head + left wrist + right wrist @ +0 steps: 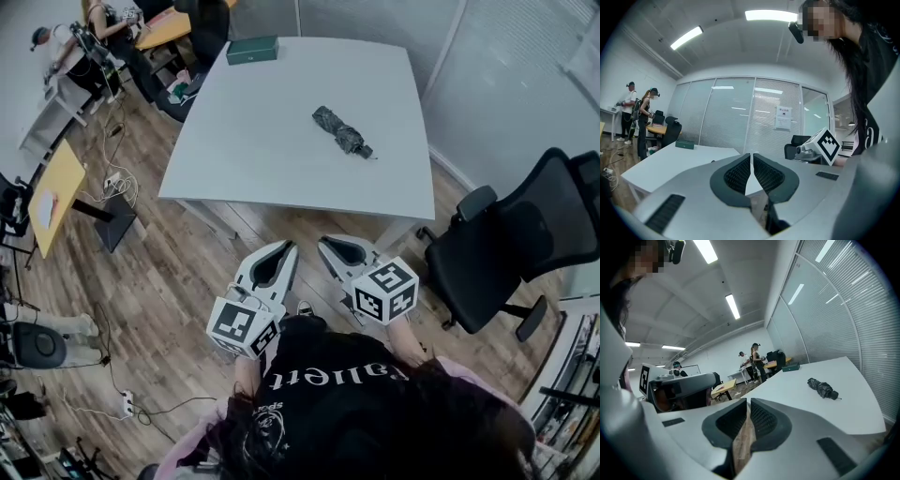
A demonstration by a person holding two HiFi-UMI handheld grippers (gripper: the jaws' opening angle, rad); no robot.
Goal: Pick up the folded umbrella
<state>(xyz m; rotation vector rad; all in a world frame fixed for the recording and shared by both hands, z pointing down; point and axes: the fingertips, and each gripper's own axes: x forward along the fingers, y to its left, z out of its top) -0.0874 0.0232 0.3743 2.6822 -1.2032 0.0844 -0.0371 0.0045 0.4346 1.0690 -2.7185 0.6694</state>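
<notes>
my head camera looks steeply down on the white table (281, 141); both gripper cameras face it low, nearly level, from just short.

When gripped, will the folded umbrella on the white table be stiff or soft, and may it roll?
The folded umbrella shows crumpled fabric, which probably gives a little under a grip. Its long narrow shape suggests a stiff core, so it likely lifts without sagging. On the smooth table it may roll if pushed sideways.
</notes>
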